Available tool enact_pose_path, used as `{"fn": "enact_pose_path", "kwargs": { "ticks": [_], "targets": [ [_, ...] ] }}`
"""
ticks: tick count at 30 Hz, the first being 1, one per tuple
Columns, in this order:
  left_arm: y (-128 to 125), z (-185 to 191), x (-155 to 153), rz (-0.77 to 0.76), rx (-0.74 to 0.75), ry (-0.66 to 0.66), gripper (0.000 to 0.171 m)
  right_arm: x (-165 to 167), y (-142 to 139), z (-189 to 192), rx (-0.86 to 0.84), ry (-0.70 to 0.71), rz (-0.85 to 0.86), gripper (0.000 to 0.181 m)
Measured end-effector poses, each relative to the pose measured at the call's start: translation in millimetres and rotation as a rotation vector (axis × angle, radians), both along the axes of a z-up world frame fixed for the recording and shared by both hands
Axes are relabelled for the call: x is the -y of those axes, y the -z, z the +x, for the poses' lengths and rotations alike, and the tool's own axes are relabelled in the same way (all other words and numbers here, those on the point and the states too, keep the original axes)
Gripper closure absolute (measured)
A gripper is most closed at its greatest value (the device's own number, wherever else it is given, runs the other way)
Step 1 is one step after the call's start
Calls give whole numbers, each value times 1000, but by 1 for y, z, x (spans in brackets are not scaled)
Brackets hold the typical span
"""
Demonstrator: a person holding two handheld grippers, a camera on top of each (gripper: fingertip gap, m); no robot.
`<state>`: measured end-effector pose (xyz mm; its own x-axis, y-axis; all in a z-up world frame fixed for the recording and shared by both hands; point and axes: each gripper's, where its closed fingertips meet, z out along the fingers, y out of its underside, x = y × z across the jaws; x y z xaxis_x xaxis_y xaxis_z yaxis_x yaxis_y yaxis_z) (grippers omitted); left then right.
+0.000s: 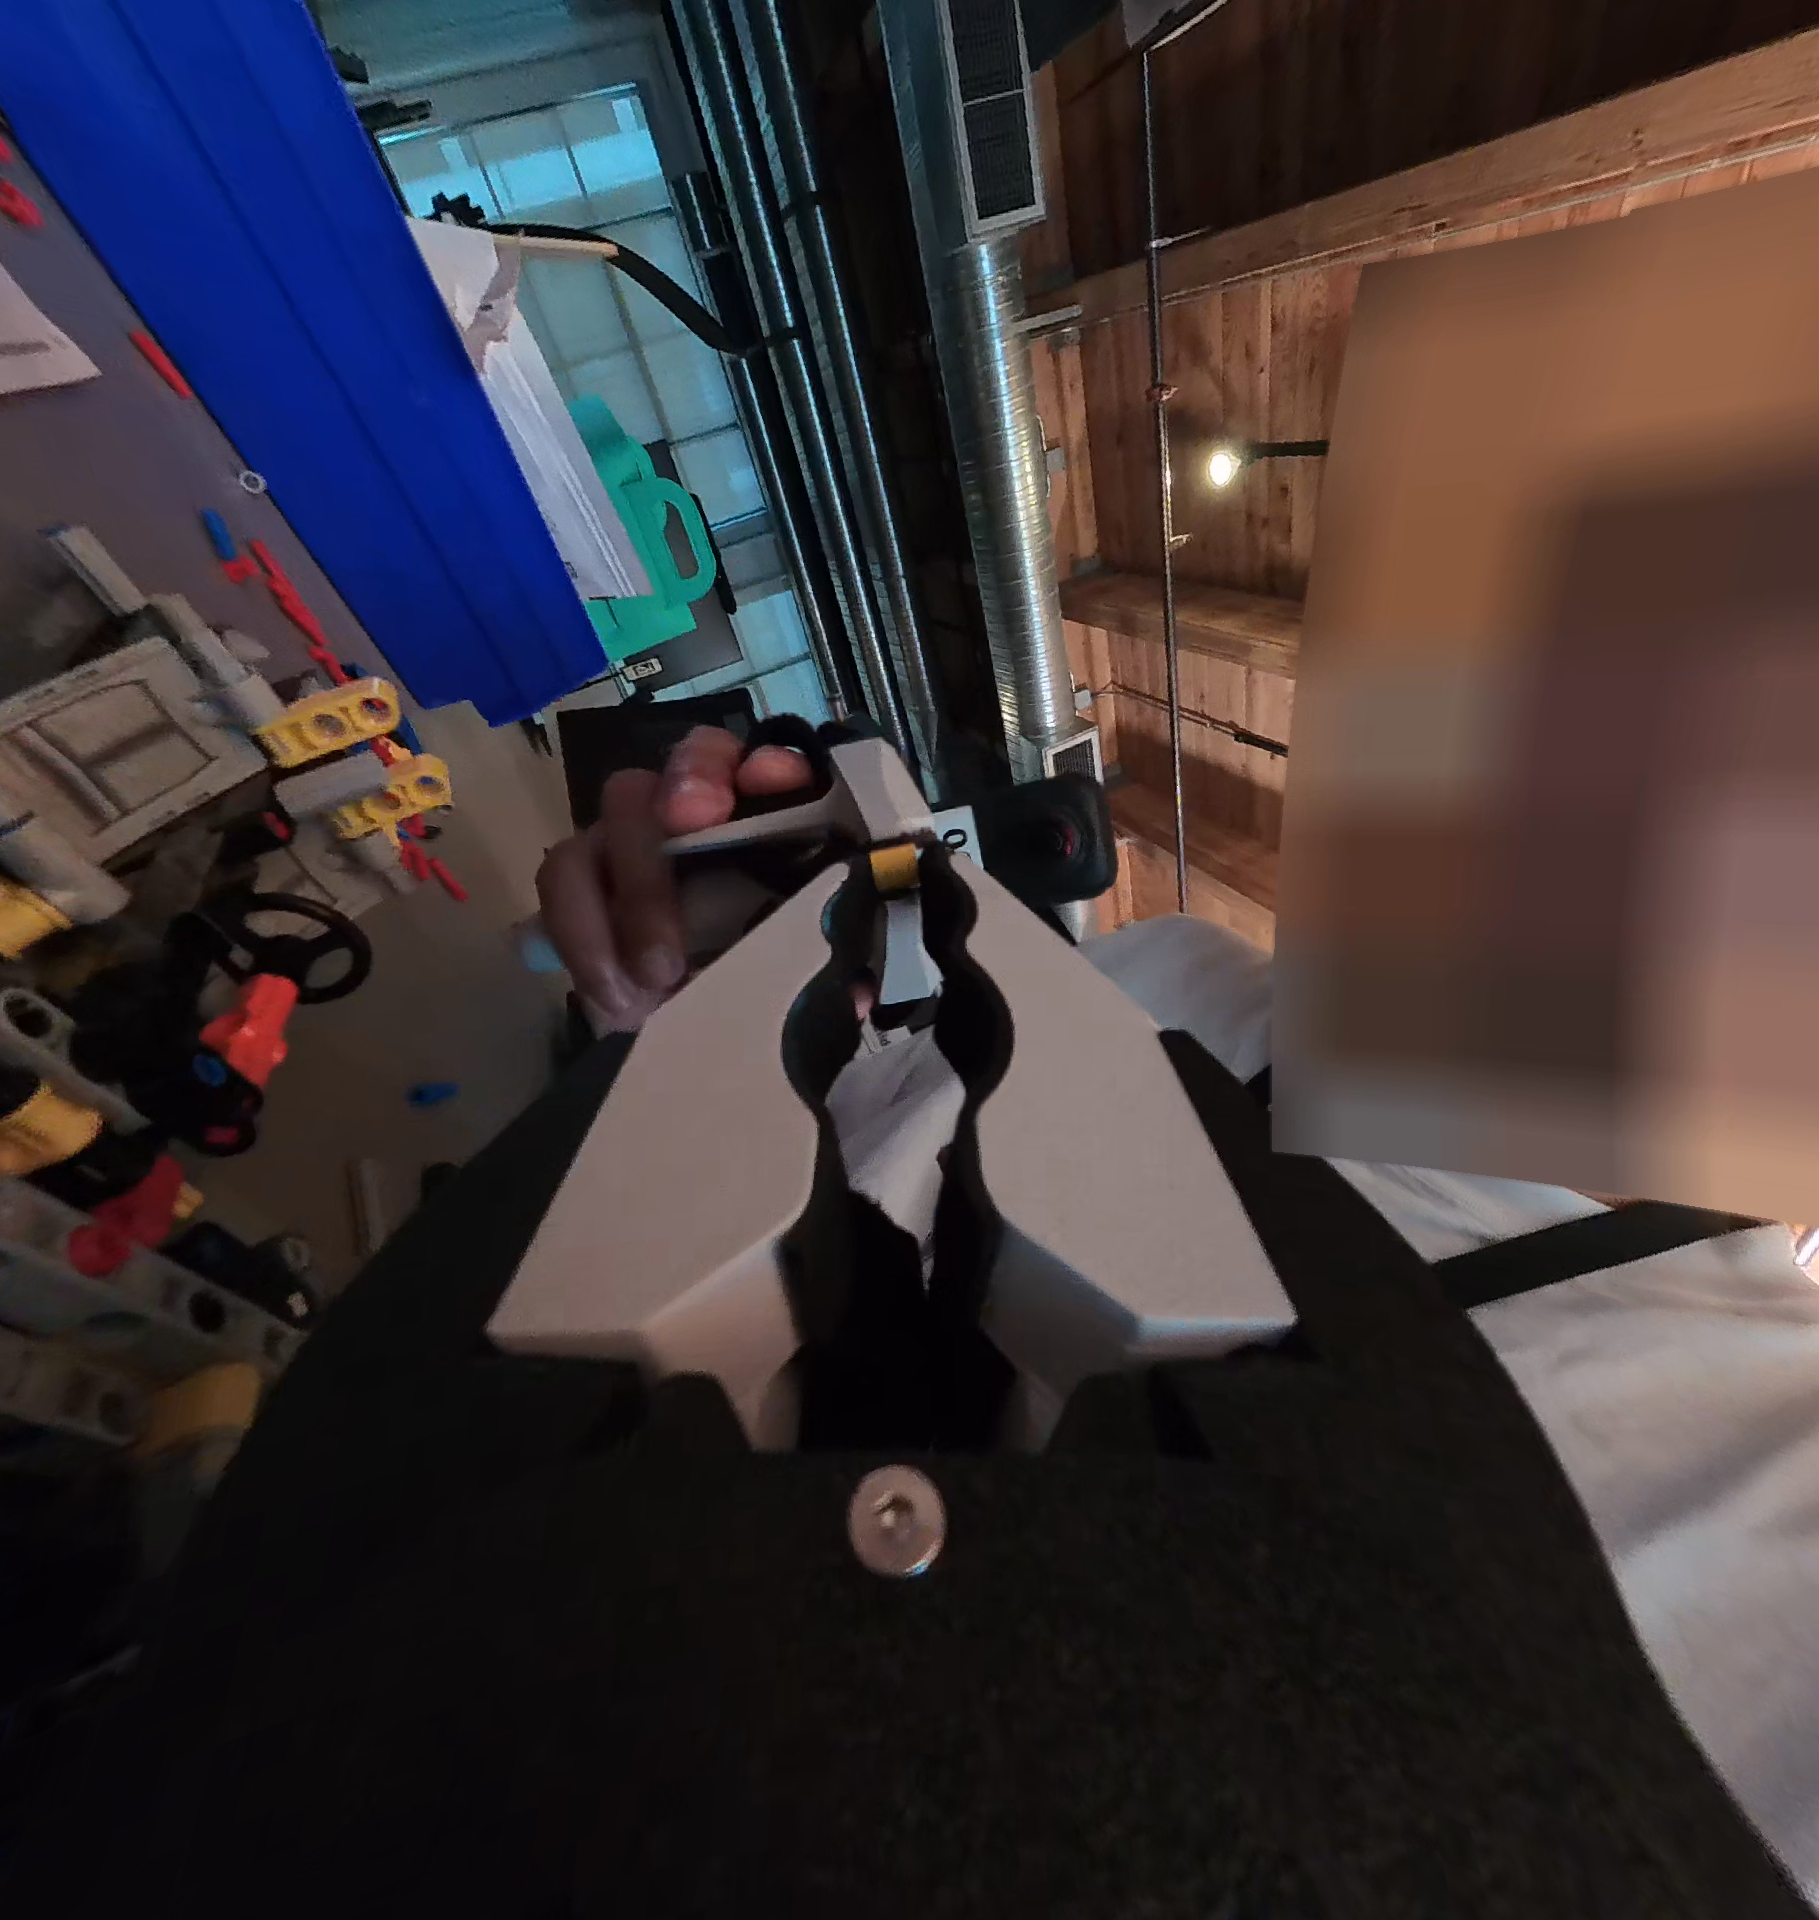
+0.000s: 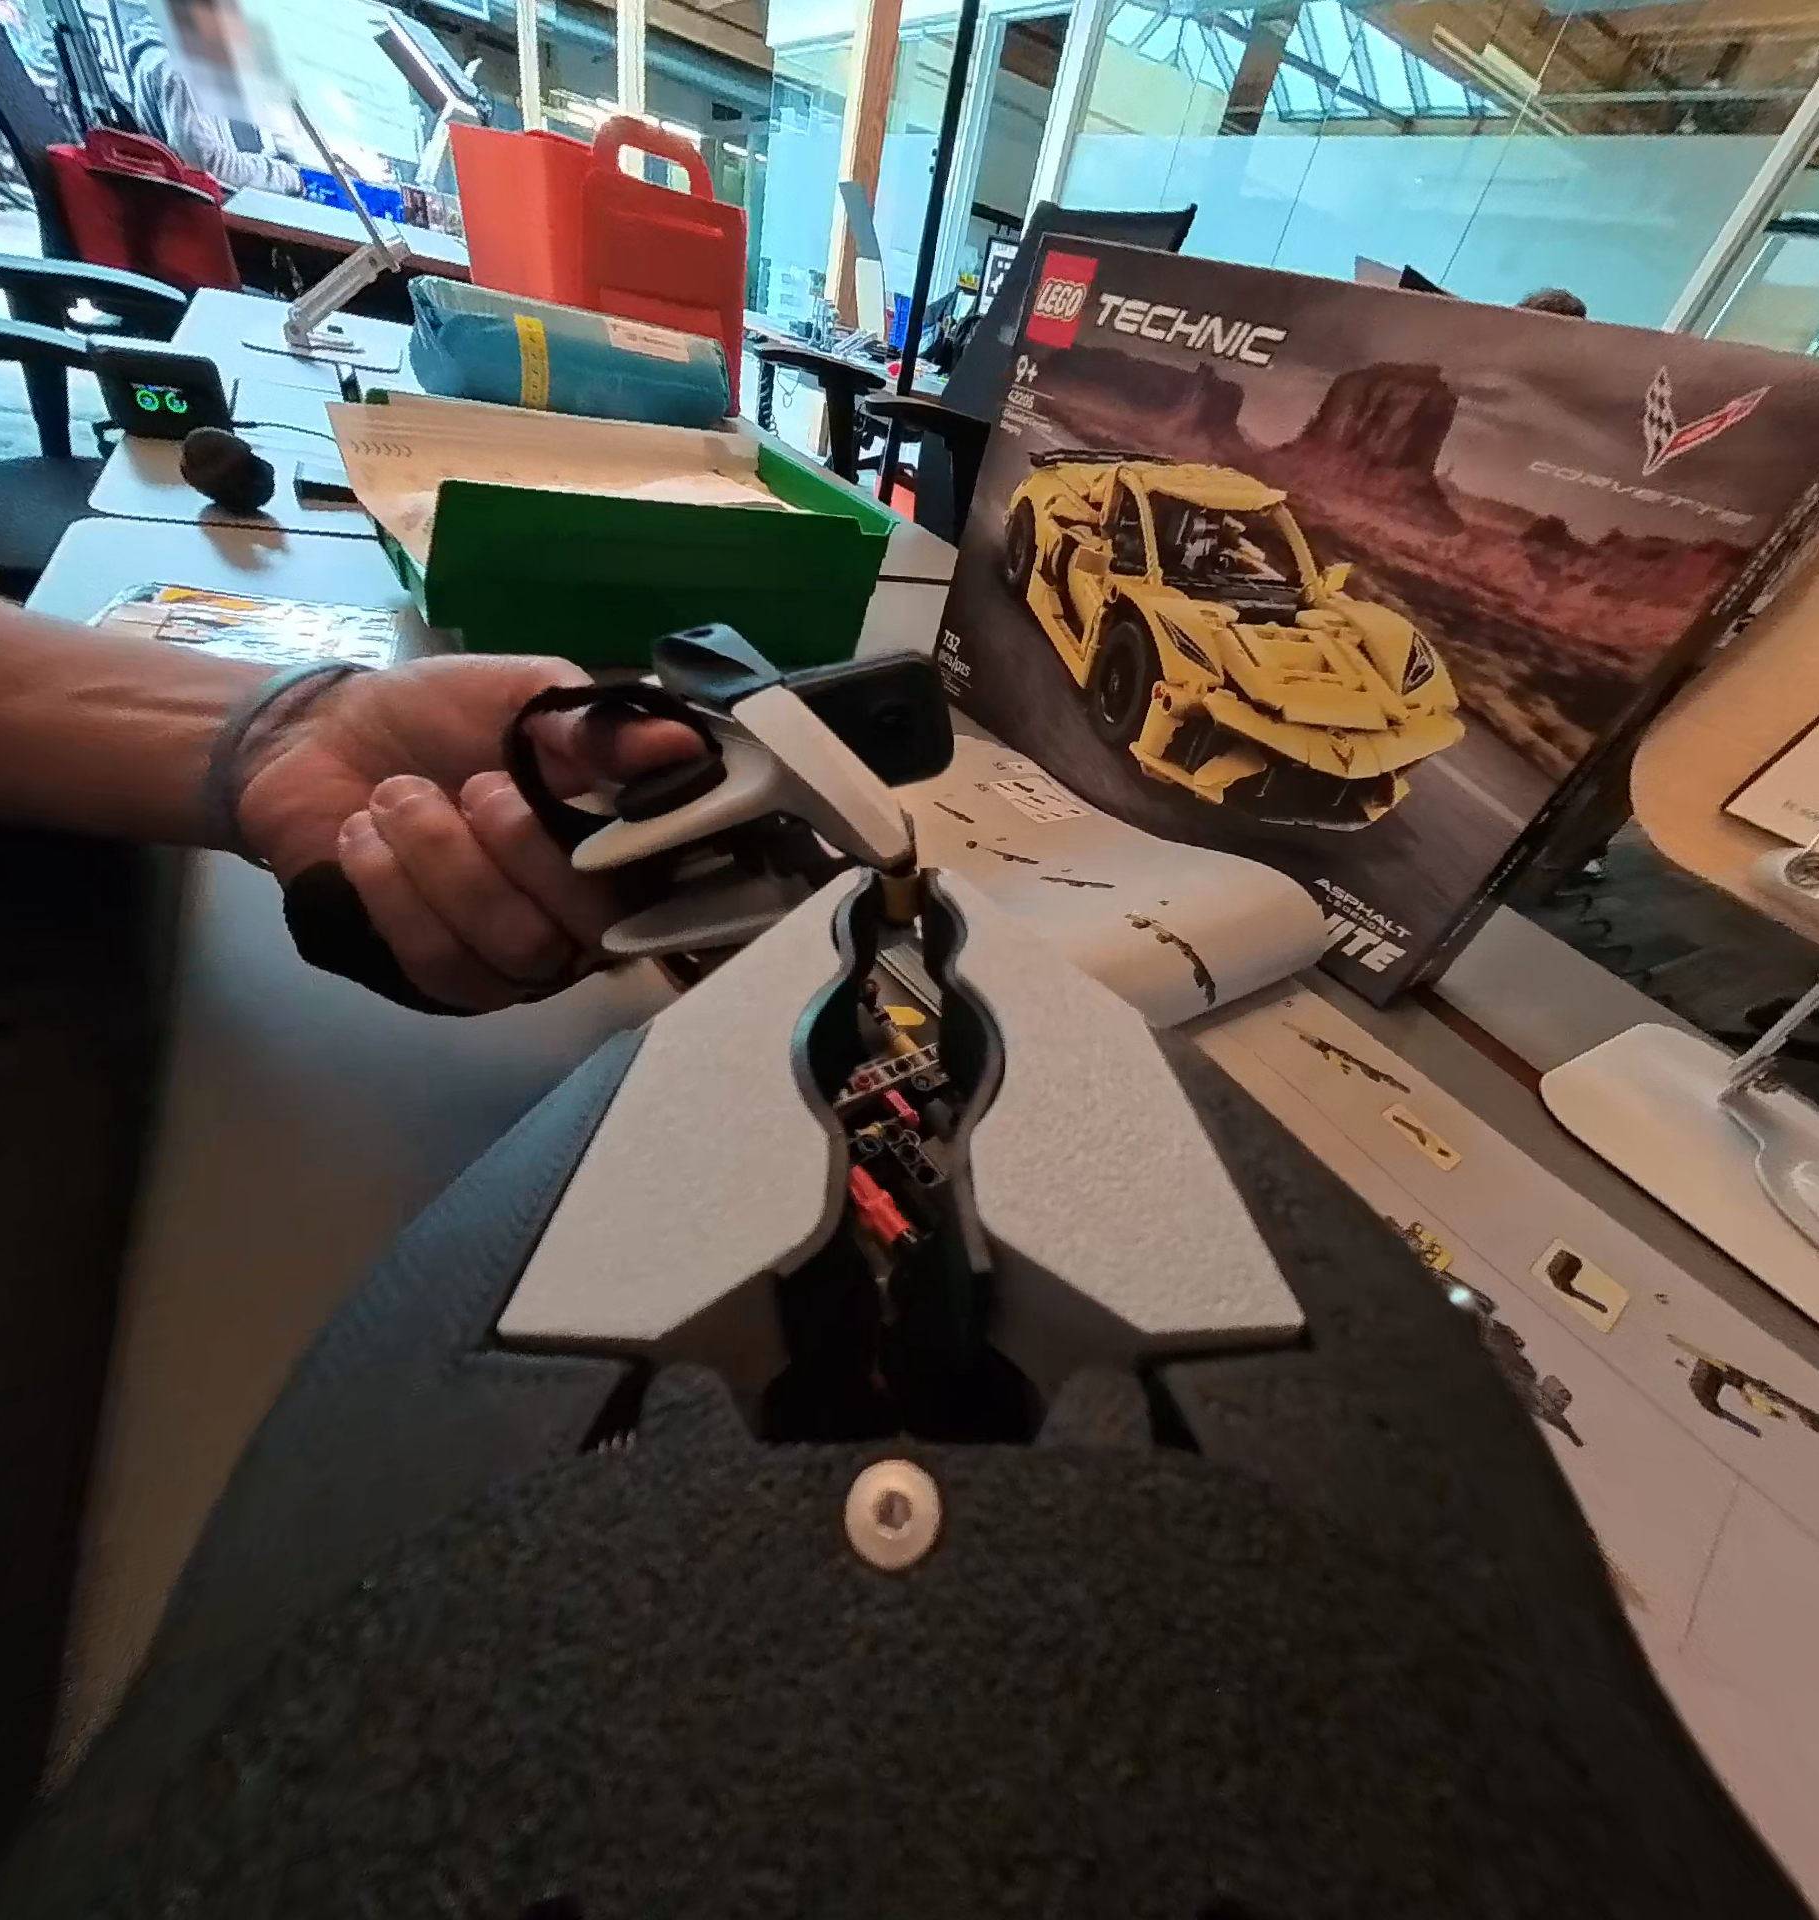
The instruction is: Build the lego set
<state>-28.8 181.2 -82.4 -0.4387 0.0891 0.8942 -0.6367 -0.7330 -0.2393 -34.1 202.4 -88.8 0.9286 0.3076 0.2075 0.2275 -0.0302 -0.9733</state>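
A small yellow Lego piece sits between the tips of my left gripper, whose jaws are closed on it. In the right wrist view the same yellow piece sits between the tips of my right gripper, also closed on it. The two grippers meet tip to tip in the air. The right gripper, held by a hand, shows in the left wrist view. The left one, held by a hand, shows in the right wrist view. A partly built model shows through the right jaws' gap.
Loose red, yellow and black Lego parts and a white assembly lie on the grey table beside a blue bin. The set's box, an open instruction booklet, a green tray and a white lamp base stand around. The tips of both grippers are at nearly the same place.
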Motion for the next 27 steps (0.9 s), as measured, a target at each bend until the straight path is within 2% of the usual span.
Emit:
{"fn": "enact_pose_path", "kwargs": {
  "ticks": [2, 5, 11, 15, 22, 27],
  "targets": [
    [1, 0, 0, -4, -6, 11, 164, 1, 2, 0, 27, 0, -6, 175],
    [2, 2, -6, 37, -10, -14, 151, -1, 6, 5, 90, 34, -10, 175],
    [23, 8, -18, 457, -39, -170, 149, -3, 17, 13, 184, 91, -46, 175],
    [34, 10, -21, 661, -56, -226, 151, -4, 24, 13, 333, 122, -46, 175],
    [37, 7, -8, 718, -45, -175, 156, -6, 30, 11, 440, 126, -44, 175],
    [48, 6, -9, 851, -60, -179, 158, -7, 38, 10, 607, 144, -40, 174]
  ]
}}
